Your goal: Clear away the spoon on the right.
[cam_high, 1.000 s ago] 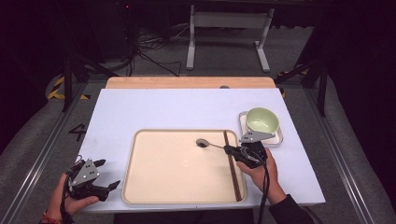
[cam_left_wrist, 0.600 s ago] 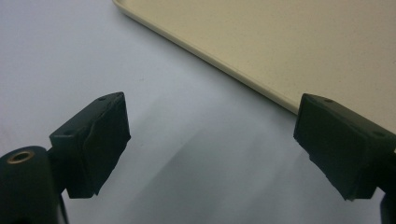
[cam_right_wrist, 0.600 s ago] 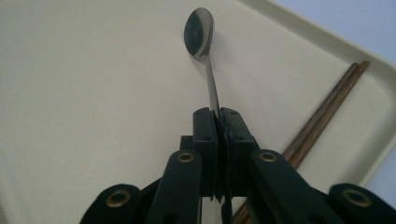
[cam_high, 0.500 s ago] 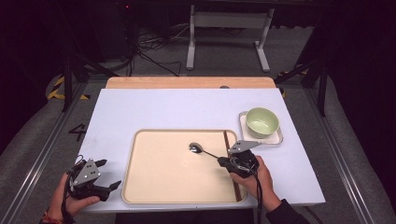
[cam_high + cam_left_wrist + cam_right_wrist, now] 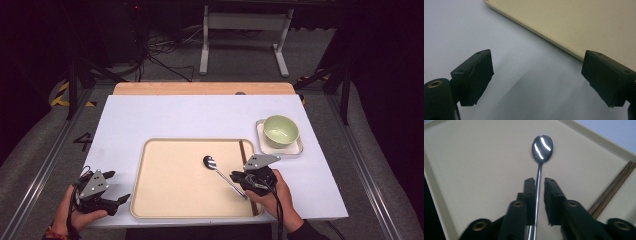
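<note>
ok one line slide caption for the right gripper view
Right claw closing around a spoon handle over the beige tray.

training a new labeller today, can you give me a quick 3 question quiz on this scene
1. True or false: the green bowl sits inside the tray.
2. The right tool is closed on which item? A chopsticks B spoon C bowl
3. Fill in: the left tool rests on the white table with its jaws ____.

Key
1. False; it sits on a small white dish right of the tray.
2. B, the spoon, by its handle; the chopsticks lie along the tray's right edge.
3. open
</note>
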Action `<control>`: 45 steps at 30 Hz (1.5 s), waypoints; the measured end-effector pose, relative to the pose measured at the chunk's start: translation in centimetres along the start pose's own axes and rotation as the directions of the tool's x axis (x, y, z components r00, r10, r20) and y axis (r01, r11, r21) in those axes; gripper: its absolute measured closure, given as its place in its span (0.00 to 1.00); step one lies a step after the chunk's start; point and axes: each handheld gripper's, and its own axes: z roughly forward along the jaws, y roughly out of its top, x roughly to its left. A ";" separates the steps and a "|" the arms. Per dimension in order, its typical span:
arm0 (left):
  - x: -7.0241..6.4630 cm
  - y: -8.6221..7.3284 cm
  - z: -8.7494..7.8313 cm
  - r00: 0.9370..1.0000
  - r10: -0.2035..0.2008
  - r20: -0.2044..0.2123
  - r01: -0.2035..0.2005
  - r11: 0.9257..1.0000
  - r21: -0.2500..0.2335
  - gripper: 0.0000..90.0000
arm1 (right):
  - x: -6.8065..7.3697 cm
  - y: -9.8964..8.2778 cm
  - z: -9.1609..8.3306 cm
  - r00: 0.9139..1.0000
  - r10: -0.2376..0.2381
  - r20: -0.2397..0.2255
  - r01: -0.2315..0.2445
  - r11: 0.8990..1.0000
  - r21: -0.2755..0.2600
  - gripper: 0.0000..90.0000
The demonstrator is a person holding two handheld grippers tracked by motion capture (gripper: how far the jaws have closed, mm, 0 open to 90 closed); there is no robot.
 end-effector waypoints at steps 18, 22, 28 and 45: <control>0.1 0.2 0.5 1.000 0.006 0.015 -0.006 1.000 0.004 0.13 | 0.1 2.9 7.6 0.983 -0.163 -0.089 0.172 0.979 0.106 1.00; -0.1 0.3 0.6 1.000 0.013 0.020 -0.013 1.000 0.006 0.13 | -0.2 3.1 7.7 0.986 -0.155 -0.057 0.161 0.981 0.113 1.00; 0.0 0.4 0.8 0.999 0.021 0.024 -0.022 1.000 0.010 0.13 | -1.9 2.4 6.6 0.996 -0.088 0.013 0.085 0.988 0.129 1.00; 0.0 0.3 0.6 1.000 0.019 0.013 -0.019 1.000 0.007 0.13 | -4.0 0.9 4.7 0.998 -0.023 0.050 0.016 0.991 0.130 1.00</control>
